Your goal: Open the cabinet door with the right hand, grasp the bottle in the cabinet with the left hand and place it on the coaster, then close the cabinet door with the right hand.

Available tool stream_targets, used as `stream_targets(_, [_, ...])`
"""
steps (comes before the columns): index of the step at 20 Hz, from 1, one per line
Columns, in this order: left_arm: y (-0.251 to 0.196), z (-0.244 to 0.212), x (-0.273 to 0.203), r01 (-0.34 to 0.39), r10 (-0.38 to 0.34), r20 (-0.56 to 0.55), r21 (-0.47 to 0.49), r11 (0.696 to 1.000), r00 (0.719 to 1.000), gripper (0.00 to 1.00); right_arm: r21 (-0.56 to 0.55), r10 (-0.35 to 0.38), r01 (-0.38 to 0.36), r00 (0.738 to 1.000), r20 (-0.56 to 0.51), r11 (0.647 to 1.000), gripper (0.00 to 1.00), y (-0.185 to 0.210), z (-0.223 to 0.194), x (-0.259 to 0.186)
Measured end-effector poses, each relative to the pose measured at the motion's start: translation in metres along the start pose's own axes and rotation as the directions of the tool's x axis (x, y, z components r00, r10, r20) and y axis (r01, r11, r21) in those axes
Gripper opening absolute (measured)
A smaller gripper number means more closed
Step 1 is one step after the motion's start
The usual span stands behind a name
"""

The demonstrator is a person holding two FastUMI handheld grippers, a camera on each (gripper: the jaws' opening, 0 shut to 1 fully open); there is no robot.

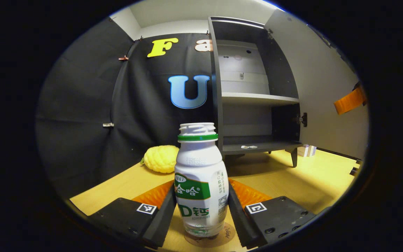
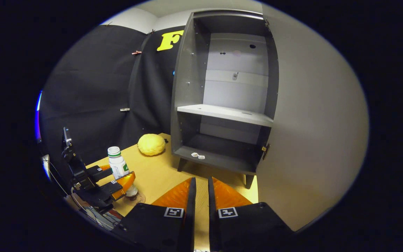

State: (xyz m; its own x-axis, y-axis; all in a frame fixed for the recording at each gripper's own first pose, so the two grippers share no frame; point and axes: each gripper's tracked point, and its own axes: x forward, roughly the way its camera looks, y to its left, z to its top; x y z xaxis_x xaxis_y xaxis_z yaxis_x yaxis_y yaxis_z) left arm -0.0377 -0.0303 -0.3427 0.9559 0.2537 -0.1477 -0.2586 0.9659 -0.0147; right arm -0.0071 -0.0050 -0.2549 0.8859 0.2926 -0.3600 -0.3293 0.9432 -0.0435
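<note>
Left claw point(image 1: 201, 210) is hugging the bottle point(image 1: 200, 182) upright on the coaster point(image 1: 219, 238) (release gently, straight back); right claw point(image 2: 201, 196), nearly closed and empty, is facing the open cabinet door point(image 2: 313, 122).

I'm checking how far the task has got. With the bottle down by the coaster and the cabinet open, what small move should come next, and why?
Probably open the left gripper and back it off. The bottle stands upright on the coaster, with both fingers against its sides, so it looks placed. After that the right gripper, fingers nearly together, can go to the cabinet door, which stands wide open.
</note>
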Motion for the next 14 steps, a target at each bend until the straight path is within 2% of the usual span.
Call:
stream_targets(1, [0.002, -0.004, -0.002, -0.012, 0.012, 0.000, 0.003, 1.000, 1.000, 0.77, 0.006, 0.010, -0.010, 1.000, -0.006, 1.000, 0.21, 0.004, -0.003, 0.001])
stream_targets(9, [-0.015, -0.016, 0.000, 0.024, -0.024, 0.016, 0.032, 0.999, 1.000, 0.77, 0.019, 0.031, -0.030, 0.998, -0.051, 0.999, 0.21, 0.020, -0.022, 0.006])
stream_targets(12, [-0.012, -0.027, -0.001, 0.014, -0.014, -0.011, 0.017, 1.000, 1.000, 0.80, 0.035, 0.031, -0.029, 0.998, -0.059, 0.999, 0.21, 0.023, -0.024, 0.005])
stream_targets(13, [-0.009, -0.030, -0.005, -0.003, 0.004, -0.026, 0.022, 1.000, 1.000, 0.80, 0.041, 0.031, -0.029, 0.998, -0.063, 0.999, 0.21, 0.023, -0.024, 0.004])
stream_targets(14, [-0.002, -0.032, -0.004, -0.031, 0.032, -0.027, 0.037, 0.999, 0.999, 0.85, 0.048, 0.032, -0.029, 0.997, -0.065, 0.998, 0.21, 0.025, -0.024, 0.003])
